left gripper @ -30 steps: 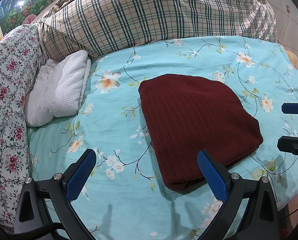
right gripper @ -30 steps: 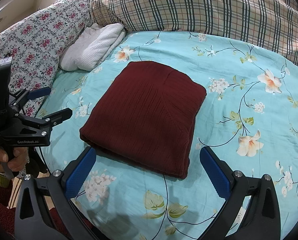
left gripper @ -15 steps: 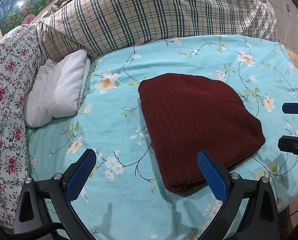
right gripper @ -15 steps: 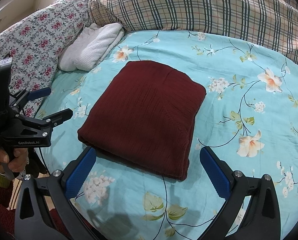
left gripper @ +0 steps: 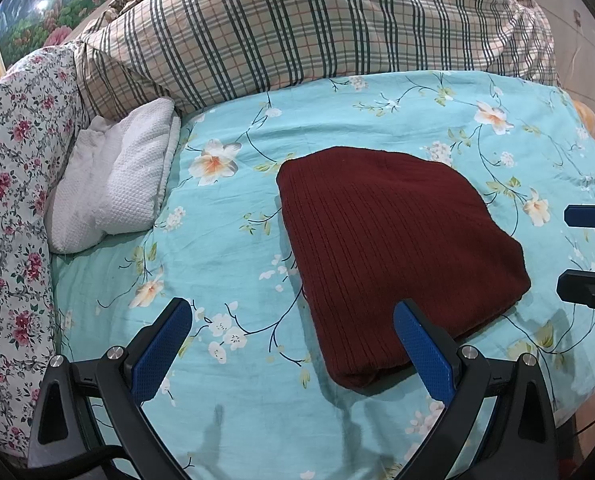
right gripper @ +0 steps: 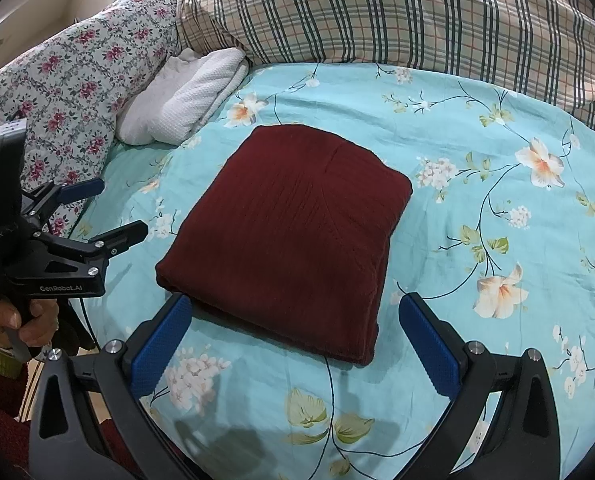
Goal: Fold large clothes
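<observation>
My left gripper (left gripper: 293, 340) fingers spread wide, my right gripper (right gripper: 295, 338) likewise apart, folded maroon sweater (right gripper: 293, 236) flat on floral bedsheet (right gripper: 477, 184), white towel (left gripper: 117, 184) beside the plaid quilt (left gripper: 317, 28).

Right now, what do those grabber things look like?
Each gripper is black, with two fingers lined in bumpy blue pads and silver screws. The left one says GenRobot.AI in white and trails a black cable. The hand holding it has a yellow-green cuff over a dark red sleeve.

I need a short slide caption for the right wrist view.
Folded maroon sweater lying on the floral bedsheet, both open grippers, right and left, holding nothing.
</observation>
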Demonstrator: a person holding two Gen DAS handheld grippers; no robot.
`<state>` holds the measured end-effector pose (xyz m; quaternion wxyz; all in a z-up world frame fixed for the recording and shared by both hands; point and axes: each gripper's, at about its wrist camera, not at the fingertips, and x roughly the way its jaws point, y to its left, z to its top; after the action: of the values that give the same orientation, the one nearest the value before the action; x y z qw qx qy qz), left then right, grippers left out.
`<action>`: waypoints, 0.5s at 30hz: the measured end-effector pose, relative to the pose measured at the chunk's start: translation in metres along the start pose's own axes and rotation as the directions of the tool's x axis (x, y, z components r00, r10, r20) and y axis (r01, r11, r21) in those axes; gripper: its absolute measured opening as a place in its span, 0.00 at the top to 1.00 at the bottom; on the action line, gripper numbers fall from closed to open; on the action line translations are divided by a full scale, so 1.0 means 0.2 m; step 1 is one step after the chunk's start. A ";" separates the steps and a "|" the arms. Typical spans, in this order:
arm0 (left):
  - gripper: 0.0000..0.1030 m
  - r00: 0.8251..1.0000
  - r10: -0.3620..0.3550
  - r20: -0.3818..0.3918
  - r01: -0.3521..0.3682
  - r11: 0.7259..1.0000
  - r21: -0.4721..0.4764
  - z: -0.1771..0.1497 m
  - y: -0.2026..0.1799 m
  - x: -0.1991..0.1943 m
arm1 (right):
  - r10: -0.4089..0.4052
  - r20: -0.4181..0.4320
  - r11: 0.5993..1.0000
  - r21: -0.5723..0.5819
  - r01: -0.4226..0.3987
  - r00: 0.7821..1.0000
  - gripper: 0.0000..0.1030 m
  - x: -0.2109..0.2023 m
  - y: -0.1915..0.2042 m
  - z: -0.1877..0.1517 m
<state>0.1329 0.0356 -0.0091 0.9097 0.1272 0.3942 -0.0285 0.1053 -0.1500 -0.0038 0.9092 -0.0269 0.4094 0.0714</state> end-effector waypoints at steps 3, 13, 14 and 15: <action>0.02 1.000 0.002 0.000 -0.002 1.000 0.000 0.00 0.00 0.00 | -0.001 0.001 1.000 0.001 0.001 1.000 0.00 0.00 0.00 0.01; 0.02 1.000 -0.009 -0.008 0.009 1.000 -0.009 0.02 0.01 0.02 | -0.001 0.006 1.000 0.016 0.001 1.000 0.00 0.00 0.01 0.01; 0.02 1.000 -0.009 -0.006 0.009 1.000 -0.012 0.02 0.00 0.01 | -0.001 0.006 1.000 0.019 0.001 1.000 0.00 0.00 0.01 0.01; 0.02 1.000 -0.006 -0.003 0.006 1.000 -0.016 0.02 0.01 0.01 | -0.002 0.006 1.000 0.023 0.002 1.000 0.00 0.01 0.01 0.01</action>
<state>0.1381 0.0362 -0.0079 0.9101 0.1189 0.3961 -0.0278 0.1076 -0.1482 -0.0031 0.9108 -0.0169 0.4073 0.0658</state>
